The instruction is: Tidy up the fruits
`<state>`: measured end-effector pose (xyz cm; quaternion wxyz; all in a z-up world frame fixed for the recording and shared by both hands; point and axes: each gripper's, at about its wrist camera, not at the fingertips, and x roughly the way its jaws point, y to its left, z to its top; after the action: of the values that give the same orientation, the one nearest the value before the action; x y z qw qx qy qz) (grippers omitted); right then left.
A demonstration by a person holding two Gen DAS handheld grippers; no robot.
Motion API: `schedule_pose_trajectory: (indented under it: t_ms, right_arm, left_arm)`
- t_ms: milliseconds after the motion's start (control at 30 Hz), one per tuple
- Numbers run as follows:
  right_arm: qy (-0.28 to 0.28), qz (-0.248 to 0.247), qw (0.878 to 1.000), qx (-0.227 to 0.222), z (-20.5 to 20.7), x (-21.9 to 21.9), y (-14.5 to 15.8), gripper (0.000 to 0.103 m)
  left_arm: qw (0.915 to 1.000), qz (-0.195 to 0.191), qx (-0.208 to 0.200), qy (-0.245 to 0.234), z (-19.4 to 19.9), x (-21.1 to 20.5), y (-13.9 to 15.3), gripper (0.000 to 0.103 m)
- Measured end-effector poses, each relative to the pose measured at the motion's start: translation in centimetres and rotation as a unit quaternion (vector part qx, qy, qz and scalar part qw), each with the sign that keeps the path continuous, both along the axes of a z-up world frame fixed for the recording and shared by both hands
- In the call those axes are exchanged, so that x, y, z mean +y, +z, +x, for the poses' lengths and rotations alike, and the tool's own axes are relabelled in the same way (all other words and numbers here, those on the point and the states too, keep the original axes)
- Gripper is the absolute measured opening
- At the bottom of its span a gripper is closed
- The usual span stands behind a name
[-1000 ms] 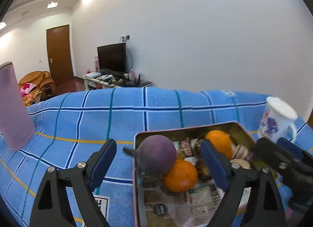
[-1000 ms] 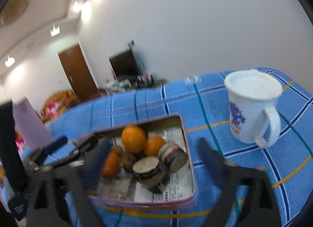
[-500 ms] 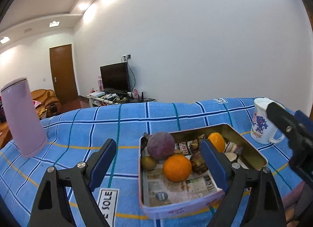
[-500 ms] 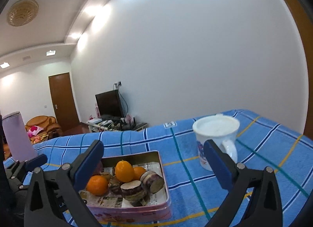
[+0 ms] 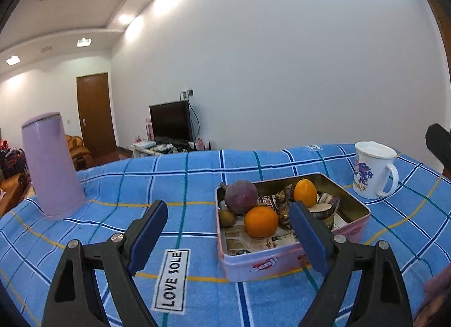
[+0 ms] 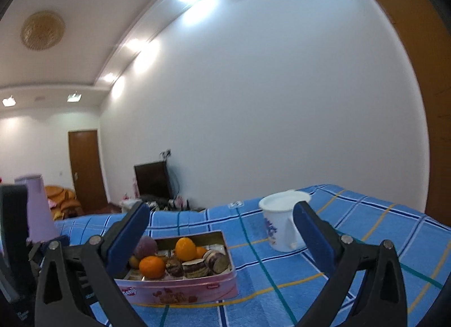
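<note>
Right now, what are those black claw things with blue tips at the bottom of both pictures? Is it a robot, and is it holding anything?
No robot here: a person holds one grabbing tool in each hand, and a small camera on each tool looks forward along its two fingers. One picture comes from the left tool, the other from the right tool. Both tools are open and hold nothing.

Below them is a blue checked cloth. On it sits a pink rectangular metal tin lined with paper. Inside lie a round purple fruit, two orange fruits and some cut brownish pieces. To the tin's right stands a white mug with a blue picture, and to its left a tall lilac cup. Far behind is a black television.
</note>
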<state>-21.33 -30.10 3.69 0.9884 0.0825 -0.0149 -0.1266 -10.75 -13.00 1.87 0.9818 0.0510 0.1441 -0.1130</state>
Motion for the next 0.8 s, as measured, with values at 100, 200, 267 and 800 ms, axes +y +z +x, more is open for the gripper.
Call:
schedule_pose_trajectory:
  t_ms: [100, 200, 267, 800]
  right_arm:
    - [-0.008, 0.019, 1.000, -0.002, -0.3, -0.5, 0.0, 0.103]
    - [-0.011, 0.031, 0.999, 0.004, -0.2, -0.7, 0.0, 0.103]
    - [-0.011, 0.029, 0.999, 0.004, -0.3, -0.6, 0.0, 0.103]
    - [-0.026, 0.008, 1.000, -0.003, -1.0, 0.2, -0.1, 0.103]
  left_arm:
    - [0.9999, -0.003, -0.011, -0.001, -0.8, 0.3, 0.2, 0.089]
    - [0.9999, -0.009, -0.013, 0.000, -1.2, 0.7, 0.2, 0.089]
    - [0.9998, -0.012, -0.015, 0.003, -1.3, 0.9, 0.2, 0.089]
    - [0.9998, -0.010, -0.015, 0.006, -1.3, 0.8, 0.1, 0.089]
